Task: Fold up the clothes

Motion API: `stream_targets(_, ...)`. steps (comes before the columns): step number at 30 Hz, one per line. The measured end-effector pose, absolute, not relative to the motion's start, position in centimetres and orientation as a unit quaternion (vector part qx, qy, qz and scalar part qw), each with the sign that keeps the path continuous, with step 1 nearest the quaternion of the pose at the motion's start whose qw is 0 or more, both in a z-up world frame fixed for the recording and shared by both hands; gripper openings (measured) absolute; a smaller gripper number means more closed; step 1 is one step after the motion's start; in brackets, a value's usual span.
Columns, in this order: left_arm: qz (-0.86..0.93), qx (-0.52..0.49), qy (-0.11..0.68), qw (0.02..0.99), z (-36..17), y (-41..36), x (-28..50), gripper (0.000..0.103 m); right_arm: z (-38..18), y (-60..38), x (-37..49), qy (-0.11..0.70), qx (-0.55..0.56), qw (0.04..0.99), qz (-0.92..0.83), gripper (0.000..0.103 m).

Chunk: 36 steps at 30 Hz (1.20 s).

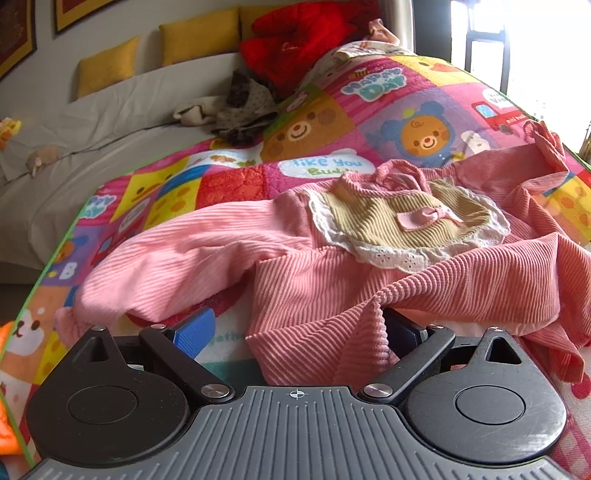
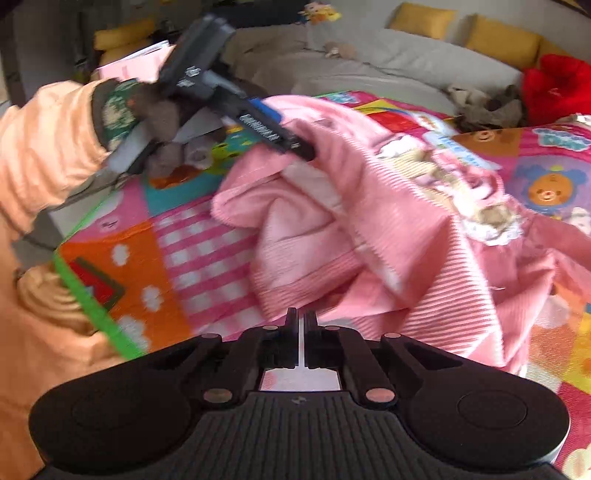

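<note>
A pink corduroy child's garment (image 1: 295, 258) with a beige lace-trimmed bib and a pink bow (image 1: 424, 218) lies crumpled on a colourful cartoon play mat (image 1: 321, 122). My left gripper (image 1: 295, 328) is open, its blue-padded fingers (image 1: 194, 332) straddling the garment's near hem, which bunches between them. In the right wrist view the left gripper (image 2: 291, 138) reaches into the pink garment (image 2: 369, 229) from the upper left. My right gripper (image 2: 303, 332) is shut, its fingers pressed together just before the garment's edge; nothing shows between them.
A grey sofa (image 1: 110, 107) with yellow cushions (image 1: 199, 35) stands behind the mat. A red padded jacket (image 1: 295, 40) and a heap of brownish clothes (image 1: 240, 107) lie at the mat's far edge. The person's orange sleeve (image 2: 40, 147) is at left. The mat's green edge (image 2: 92, 295) is near.
</note>
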<state>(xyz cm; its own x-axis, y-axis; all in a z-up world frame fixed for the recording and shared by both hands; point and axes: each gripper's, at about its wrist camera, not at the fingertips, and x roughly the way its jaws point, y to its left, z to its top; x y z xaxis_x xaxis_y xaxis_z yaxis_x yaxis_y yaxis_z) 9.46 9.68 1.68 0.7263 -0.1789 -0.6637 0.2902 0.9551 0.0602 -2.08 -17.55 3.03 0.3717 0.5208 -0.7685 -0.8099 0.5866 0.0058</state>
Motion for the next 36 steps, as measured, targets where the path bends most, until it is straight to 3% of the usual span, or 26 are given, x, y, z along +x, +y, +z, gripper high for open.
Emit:
stream_targets(4, -0.127, 0.079, 0.349, 0.925, 1.8, 9.8, 9.2, 0.099, 3.0, -16.8, -3.7, 0.369, -0.215, 0.791, 0.437, 0.003)
stream_targets(10, -0.135, 0.074, 0.350, 0.924, 1.9, 10.1, 8.3, 0.099, 1.6, -17.3, -1.3, 0.358, -0.231, 0.844, 0.327, 0.029)
stream_targets(15, -0.140, 0.069, 0.360, 0.920, 1.4, 9.7, 8.3, 0.099, 0.4, -16.7, 1.3, 0.381, -0.131, 0.866, 0.295, 0.042)
stream_targets(18, -0.143, 0.067, 0.360, 0.919, 1.4, 9.6, 8.2, 0.099, 0.6, -17.0, 2.4, 0.383, -0.092, 0.877, 0.275, 0.041)
stream_targets(20, -0.144, 0.065, 0.359, 0.920, 1.5, 9.8, 8.0, 0.099, 1.1, -17.2, 2.4, 0.370, -0.117, 0.882, 0.269, 0.009)
stream_targets(23, -0.143, 0.064, 0.359, 0.920, 1.4, 9.9, 8.0, 0.099, 3.2, -17.6, 1.8, 0.333, -0.166, 0.888, 0.271, 0.006)
stream_targets(28, -0.141, 0.061, 0.361, 0.920, 1.2, 9.9, 8.2, 0.099, 5.8, -16.8, -1.3, 0.315, -0.161, 0.836, 0.419, 0.009)
stream_targets(31, -0.140, 0.059, 0.362, 0.920, 1.1, 9.9, 8.4, 0.099, 6.3, -16.2, -3.9, 0.301, -0.161, 0.791, 0.508, 0.033)
stream_targets(36, -0.137, 0.057, 0.364, 0.920, 1.0, 10.3, 8.3, 0.099, 3.9, -17.7, -3.0, 0.332, -0.207, 0.826, 0.404, 0.035)
